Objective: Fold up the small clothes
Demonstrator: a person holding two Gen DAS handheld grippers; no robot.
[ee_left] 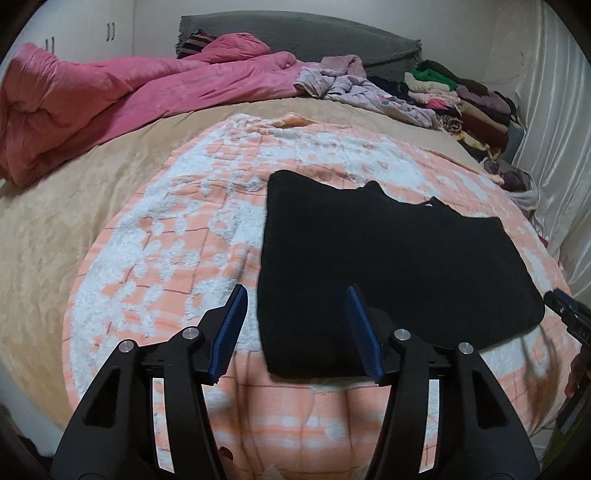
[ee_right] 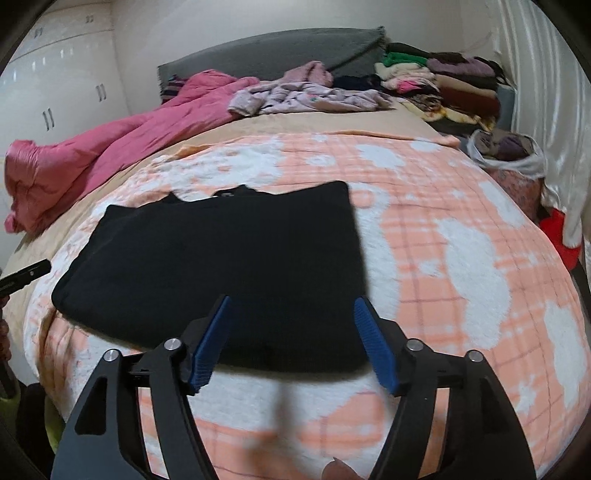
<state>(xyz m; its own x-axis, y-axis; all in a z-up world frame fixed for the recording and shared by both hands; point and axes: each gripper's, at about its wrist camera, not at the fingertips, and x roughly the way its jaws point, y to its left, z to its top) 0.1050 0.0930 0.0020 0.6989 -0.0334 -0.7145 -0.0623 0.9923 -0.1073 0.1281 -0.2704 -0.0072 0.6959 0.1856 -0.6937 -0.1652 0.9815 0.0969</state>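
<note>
A black garment (ee_left: 388, 258) lies flat on the orange-and-white blanket (ee_left: 166, 240), folded into a rough rectangle with its neckline at the far edge. My left gripper (ee_left: 297, 295) is open and empty, above the garment's near left corner. In the right wrist view the same garment (ee_right: 229, 269) lies ahead, and my right gripper (ee_right: 291, 306) is open and empty over its near right corner. The right gripper's tip shows at the right edge of the left wrist view (ee_left: 569, 314); the left gripper's tip shows at the left edge of the right wrist view (ee_right: 26, 277).
A crumpled pink duvet (ee_left: 110, 107) lies at the far left of the bed. Loose lilac clothes (ee_left: 351, 85) and a stack of folded clothes (ee_left: 461, 99) sit at the far right by the grey headboard (ee_left: 295, 33). A bag of clothes (ee_right: 509, 155) stands by the curtain.
</note>
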